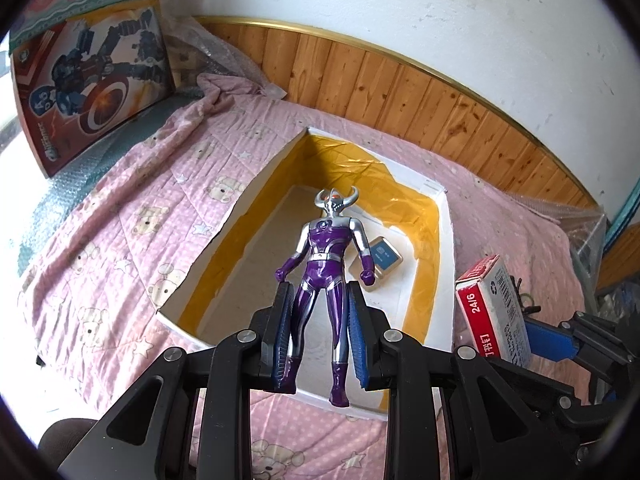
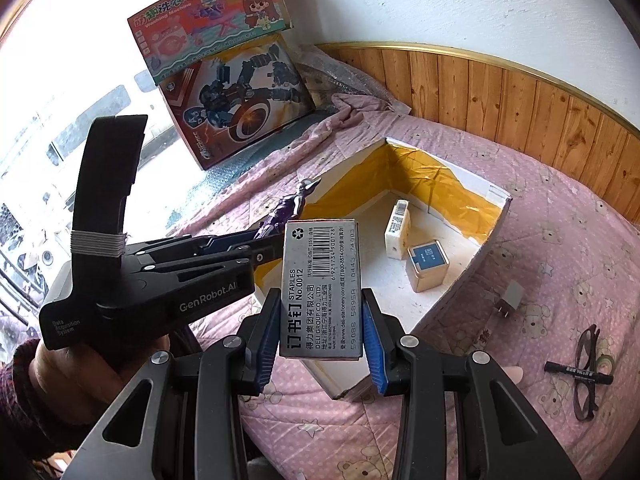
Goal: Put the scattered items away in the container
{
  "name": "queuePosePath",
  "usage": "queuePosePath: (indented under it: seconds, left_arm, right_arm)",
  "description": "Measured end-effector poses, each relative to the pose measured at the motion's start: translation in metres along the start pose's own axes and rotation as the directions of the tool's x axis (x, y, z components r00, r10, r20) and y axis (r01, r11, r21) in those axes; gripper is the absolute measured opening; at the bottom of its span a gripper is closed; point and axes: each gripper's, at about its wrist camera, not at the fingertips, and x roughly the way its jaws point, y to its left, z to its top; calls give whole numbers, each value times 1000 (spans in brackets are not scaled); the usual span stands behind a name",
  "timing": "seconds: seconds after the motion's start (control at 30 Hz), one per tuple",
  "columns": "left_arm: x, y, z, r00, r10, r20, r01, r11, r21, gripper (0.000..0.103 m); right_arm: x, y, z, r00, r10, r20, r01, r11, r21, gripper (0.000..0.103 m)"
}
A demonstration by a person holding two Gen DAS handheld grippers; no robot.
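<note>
My left gripper (image 1: 318, 292) is shut on a purple and silver toy figure (image 1: 326, 264), held by the legs above the white box with yellow-taped inner walls (image 1: 256, 208). My right gripper (image 2: 320, 300) is shut on a grey staples box (image 2: 320, 288) and holds it above the near edge of the same container (image 2: 460, 292). The staples box also shows at the right of the left wrist view (image 1: 494, 308). Inside the container lie a small blue-topped box (image 2: 428, 266) and a white barcode box (image 2: 398, 234).
The container sits on a pink bear-print quilt (image 1: 140, 220). On the quilt to its right lie a grey charger plug (image 2: 508, 298), a black marker (image 2: 578, 374) and dark glasses (image 2: 588, 376). Toy cartons (image 2: 240, 108) lean at the back left by the window. A wood-panelled wall (image 2: 520, 100) runs behind.
</note>
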Motion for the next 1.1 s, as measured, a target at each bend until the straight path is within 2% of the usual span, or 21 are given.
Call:
queuePosePath:
  seconds: [0.3,0.73,1.1]
  left_arm:
    - [12,0,17,1000,17,-15,-17,999,41,27]
    - [42,-2,29,995,52,-87,-41,991,130,27]
    - [66,-2,38,982,123,-145,-88,970,226,27]
  right_arm:
    - [23,4,7,999,14,-37,-14,1000,-1,39]
    - [59,-4,17,994,18,-106,-17,1000,14,39]
    - [86,-15,25,983,-20,-180,26,999,30,39]
